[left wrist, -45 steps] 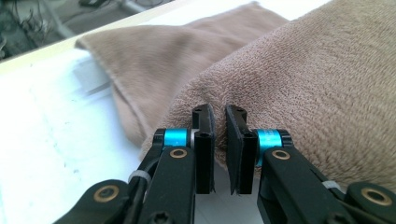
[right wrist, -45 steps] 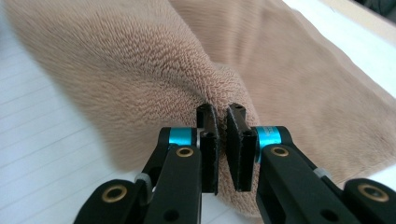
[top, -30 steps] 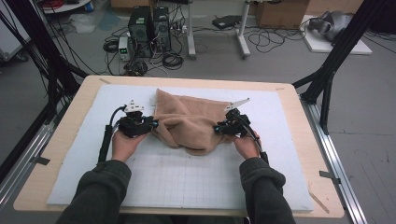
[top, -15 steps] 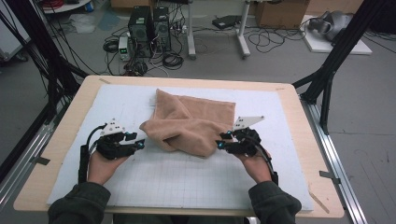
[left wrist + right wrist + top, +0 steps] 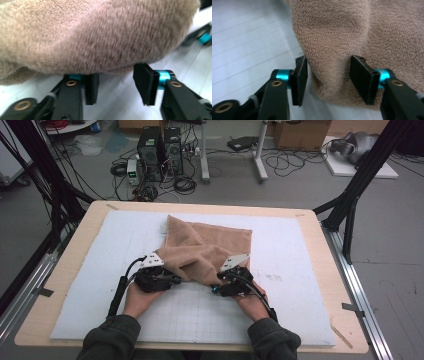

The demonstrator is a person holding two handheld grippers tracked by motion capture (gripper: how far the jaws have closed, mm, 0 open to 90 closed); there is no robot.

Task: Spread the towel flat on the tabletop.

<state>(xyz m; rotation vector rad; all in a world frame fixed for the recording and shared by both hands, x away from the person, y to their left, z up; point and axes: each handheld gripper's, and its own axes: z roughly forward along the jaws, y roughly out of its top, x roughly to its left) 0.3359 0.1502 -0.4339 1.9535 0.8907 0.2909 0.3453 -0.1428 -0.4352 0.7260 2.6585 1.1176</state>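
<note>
From my station, the left tool (image 5: 172, 281) sits low at the near-left edge of the tan towel (image 5: 207, 247), which lies rumpled and partly folded over itself on the white gridded mat (image 5: 100, 250) in the middle of the surface. In the left gripper view its jaws stand apart, having just closed a little, and the towel's plush fold (image 5: 100, 37) hangs over their tips with bare mat in the gap, so I judge nothing is pinched yet; I keep it low to get under that edge. To the right, the right tool (image 5: 216, 287) meets the near-right corner. Its jaws have just been opening, and a lump of towel (image 5: 329, 75) sits between the pads (image 5: 300, 75), which look loose rather than clamping. Both tools flank the near edge, presumably to lift and spread it.
</note>
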